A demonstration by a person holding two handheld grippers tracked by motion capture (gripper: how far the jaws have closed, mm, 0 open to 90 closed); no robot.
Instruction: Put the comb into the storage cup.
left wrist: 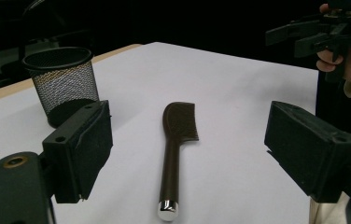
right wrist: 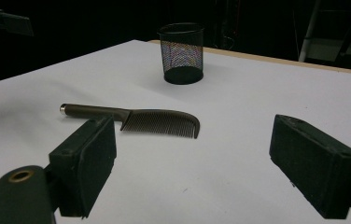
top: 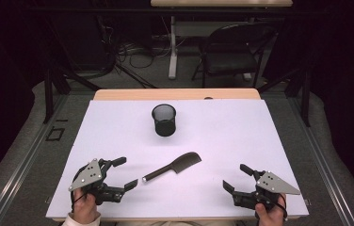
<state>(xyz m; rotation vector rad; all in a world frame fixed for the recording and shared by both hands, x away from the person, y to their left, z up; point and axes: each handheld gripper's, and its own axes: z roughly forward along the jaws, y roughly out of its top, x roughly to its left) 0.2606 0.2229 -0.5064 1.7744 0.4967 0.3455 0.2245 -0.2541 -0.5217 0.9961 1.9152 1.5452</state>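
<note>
A dark brown comb [top: 172, 167] with a silver handle cap lies flat near the middle of the white table top [top: 222, 132]. Behind it stands an empty black mesh cup [top: 164, 120], upright. My left gripper [top: 124, 173] sits at the front left, open, jaws pointing at the comb's capped handle end [left wrist: 168, 210], nothing between them. At the front right my right gripper [top: 237, 177] is open too and empty. In the right gripper view the comb [right wrist: 136, 119] lies ahead, left of centre, with the mesh cup [right wrist: 181, 53] beyond. The left gripper view shows the mesh cup [left wrist: 64, 84] at left.
The white sheet covers a wooden table whose far edge [top: 175, 94] shows behind the cup. Beyond it are a black folding chair [top: 231, 52], a white desk leg [top: 172, 47] and cables on the floor. Bare white surface lies on both sides of the comb.
</note>
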